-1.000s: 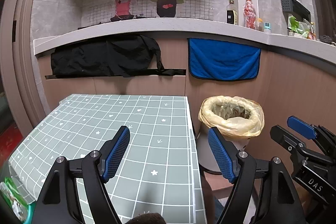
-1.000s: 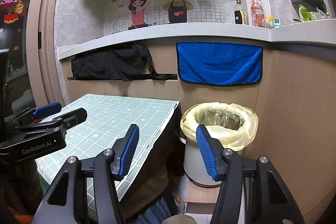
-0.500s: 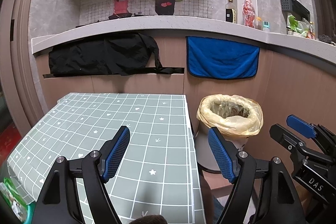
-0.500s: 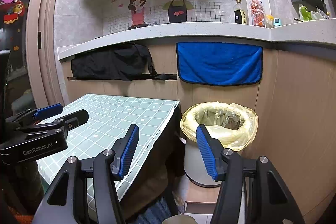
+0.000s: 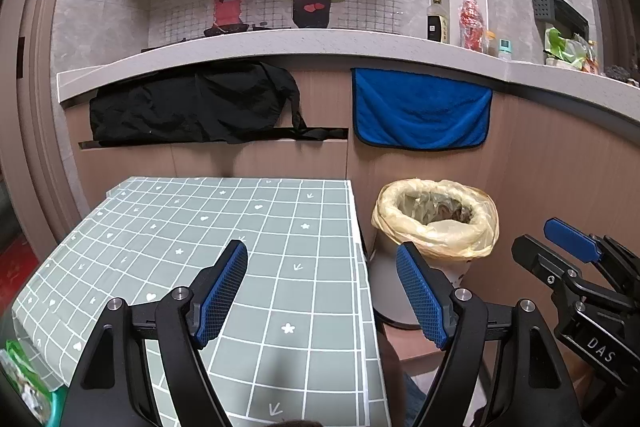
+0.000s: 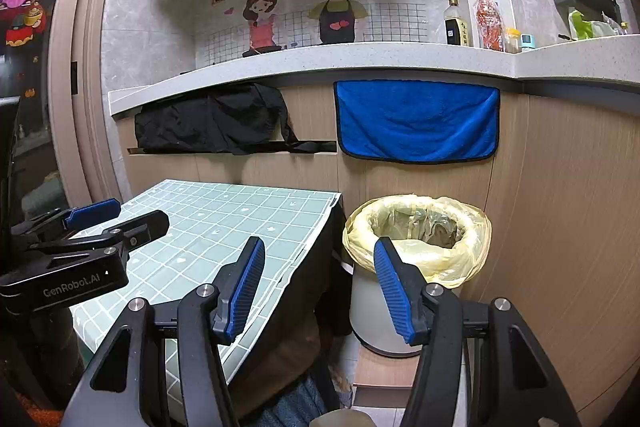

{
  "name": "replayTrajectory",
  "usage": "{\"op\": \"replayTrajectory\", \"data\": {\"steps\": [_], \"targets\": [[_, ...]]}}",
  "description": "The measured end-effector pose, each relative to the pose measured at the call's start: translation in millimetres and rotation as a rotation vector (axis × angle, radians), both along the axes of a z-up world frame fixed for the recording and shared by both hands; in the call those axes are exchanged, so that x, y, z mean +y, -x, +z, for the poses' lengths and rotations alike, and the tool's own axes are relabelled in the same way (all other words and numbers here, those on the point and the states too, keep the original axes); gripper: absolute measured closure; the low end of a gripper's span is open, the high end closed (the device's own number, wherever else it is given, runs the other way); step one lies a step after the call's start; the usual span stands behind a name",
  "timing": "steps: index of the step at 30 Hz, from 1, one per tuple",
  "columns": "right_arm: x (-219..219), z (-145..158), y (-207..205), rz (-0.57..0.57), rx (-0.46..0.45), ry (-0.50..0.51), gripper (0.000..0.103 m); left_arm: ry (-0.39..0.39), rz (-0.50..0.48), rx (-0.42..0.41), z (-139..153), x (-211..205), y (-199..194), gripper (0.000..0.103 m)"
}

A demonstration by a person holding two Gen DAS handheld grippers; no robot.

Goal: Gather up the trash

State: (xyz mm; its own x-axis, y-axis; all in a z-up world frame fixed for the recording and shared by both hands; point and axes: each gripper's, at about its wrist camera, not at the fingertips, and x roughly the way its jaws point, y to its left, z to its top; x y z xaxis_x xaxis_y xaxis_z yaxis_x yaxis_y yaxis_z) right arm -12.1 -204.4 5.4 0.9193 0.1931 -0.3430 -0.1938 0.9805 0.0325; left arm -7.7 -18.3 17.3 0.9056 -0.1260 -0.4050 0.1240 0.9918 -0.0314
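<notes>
The worktop (image 5: 256, 227), covered with a green checked cloth, is seen bare of loose trash across most of its surface. Just beside its right edge the trash bin (image 6: 416, 227), lined with a yellow bag, is set on the floor. A green packet (image 5: 20, 379) is glimpsed at the worktop's near left corner; probably it should be approached first, squarely and low. The left hand-held gripper (image 5: 320, 291) and the right hand-held gripper (image 6: 316, 283) are held spread wide, with nothing between the jaws.
</notes>
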Motion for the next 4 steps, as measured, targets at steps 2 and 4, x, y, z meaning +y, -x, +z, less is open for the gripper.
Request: {"op": "replayTrajectory", "data": {"steps": [2,4], "targets": [[0.6,-0.3,0.3,-0.002,0.006,-0.005,0.049,0.001,-0.006,0.001,-0.3,1.3,-0.4,0.026],[-0.9,-1.0,-0.4,-0.005,0.011,-0.007,0.049,0.004,-0.006,0.002,-0.2,2.3,-1.0,0.026]]}}
